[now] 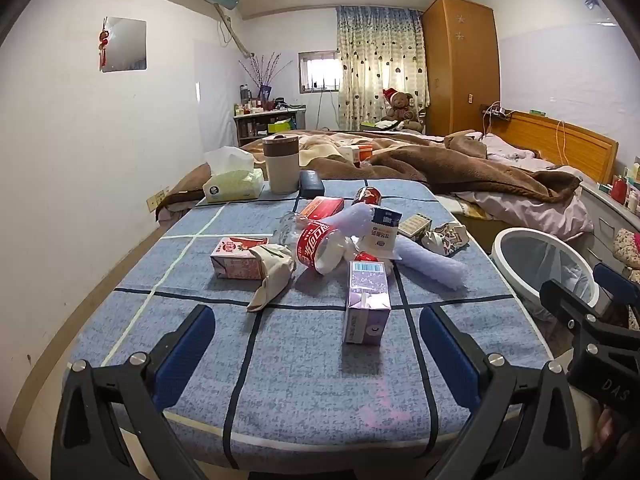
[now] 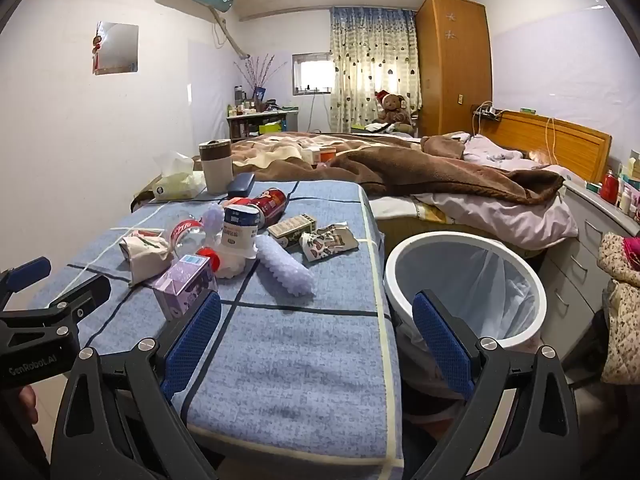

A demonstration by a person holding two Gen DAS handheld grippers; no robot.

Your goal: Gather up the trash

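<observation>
Along the table's [image 2: 280, 360] near edge I see bare cloth; my left gripper [image 1: 316, 344] and right gripper [image 2: 316, 332] are both spread, holding nothing. Trash pile [image 1: 340, 240] sits mid-table; the lined bin [image 2: 464, 280] stands beside its right edge.

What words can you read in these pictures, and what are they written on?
"DAS": on the right hand-held gripper, the rest cut off.
"GenRobot.AI": on the left hand-held gripper.
Red label with white characters on the clear bottle: too distorted to read.
Print on the white-and-blue carton, purple carton and pink carton: too small or blurred.
</observation>
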